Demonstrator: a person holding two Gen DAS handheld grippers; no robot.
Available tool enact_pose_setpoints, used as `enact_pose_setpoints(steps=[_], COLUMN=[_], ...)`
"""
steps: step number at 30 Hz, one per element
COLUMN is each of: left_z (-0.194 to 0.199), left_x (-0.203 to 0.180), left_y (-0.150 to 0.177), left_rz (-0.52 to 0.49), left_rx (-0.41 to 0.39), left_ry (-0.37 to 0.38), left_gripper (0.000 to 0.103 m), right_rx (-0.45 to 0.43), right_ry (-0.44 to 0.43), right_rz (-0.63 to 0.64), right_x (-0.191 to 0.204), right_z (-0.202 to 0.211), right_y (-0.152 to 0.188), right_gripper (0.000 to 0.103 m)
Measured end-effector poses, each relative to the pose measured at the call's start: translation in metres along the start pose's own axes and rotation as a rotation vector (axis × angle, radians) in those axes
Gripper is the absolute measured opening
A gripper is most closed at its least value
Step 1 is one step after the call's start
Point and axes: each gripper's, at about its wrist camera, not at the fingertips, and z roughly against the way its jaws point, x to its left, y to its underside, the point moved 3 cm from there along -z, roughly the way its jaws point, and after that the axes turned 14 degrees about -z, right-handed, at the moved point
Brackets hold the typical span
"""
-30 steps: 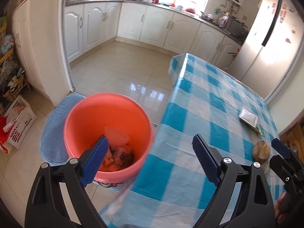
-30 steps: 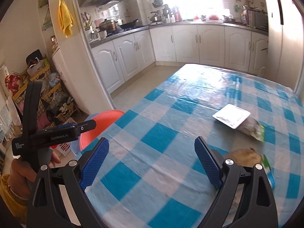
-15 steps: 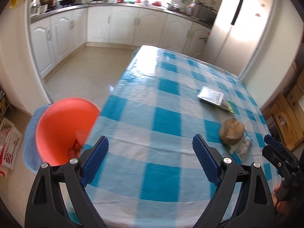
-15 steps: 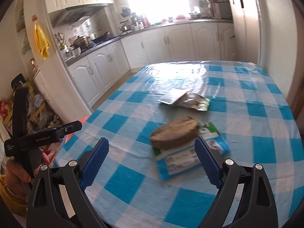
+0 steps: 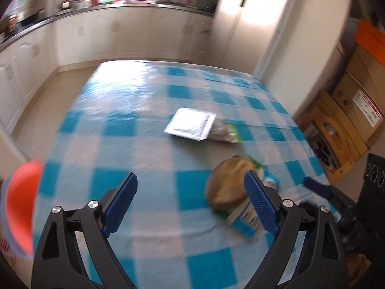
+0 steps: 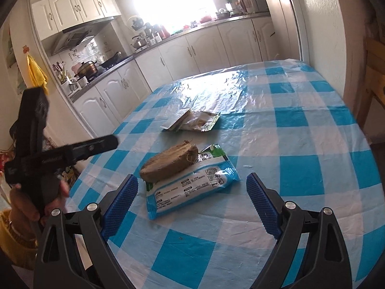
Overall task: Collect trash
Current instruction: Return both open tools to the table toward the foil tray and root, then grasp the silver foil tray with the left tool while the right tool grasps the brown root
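Your right gripper (image 6: 190, 204) and left gripper (image 5: 190, 204) both have fingers spread, empty. Near the table's (image 6: 300, 175) near edge, the blue-and-white plastic wrapper (image 6: 192, 187) looks light, crinkly and slippery; pinch its free edge. The brown fibrous disc (image 6: 169, 162) rests on it. Farther toward the middle, silver foil packets (image 6: 190, 121) probably flimsy.

Each gripper (image 6: 191, 203) has a black plastic frame with silver screws and two blue ribbed pads (image 6: 262, 204). The left gripper (image 5: 190, 203) looks the same. The person wears a yellow sleeve (image 6: 14, 232).
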Motion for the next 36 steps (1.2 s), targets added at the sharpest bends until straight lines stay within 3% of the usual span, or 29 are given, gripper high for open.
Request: enact_pose_setpoints(steps=[8, 17, 23, 32, 36], left_z=[-0.059, -0.104, -0.124, -0.13, -0.128], left_x=[-0.003, 0.011, 0.018, 0.027, 0.031], left_y=[-0.043, -0.065, -0.063, -0.061, -0.06], left_rz=[-0.108, -0.136, -0.141, -0.09, -0.067], left_rx=[0.003, 0.051, 0.089, 0.07, 0.052], left_ry=[0.114, 0.109, 0.121, 0.138, 0.119], left_gripper=[0.091, 0.091, 0.091, 0.09, 0.078], right_rx=[0.051, 0.059, 0.074, 0.124, 0.145], right_ry=[-0.06, -0.078, -0.066, -0.049, -0.041], right_rz=[0.02, 0.012, 0.004, 0.064, 0.092], right_x=[0.004, 0.003, 0.001, 0.012, 0.018], right_z=[-0.01, -0.016, -0.025, -0.041, -0.048], right_y=[0.005, 0.0, -0.004, -0.007, -0.011], right_gripper=[0.091, 0.091, 0.091, 0.091, 0.091])
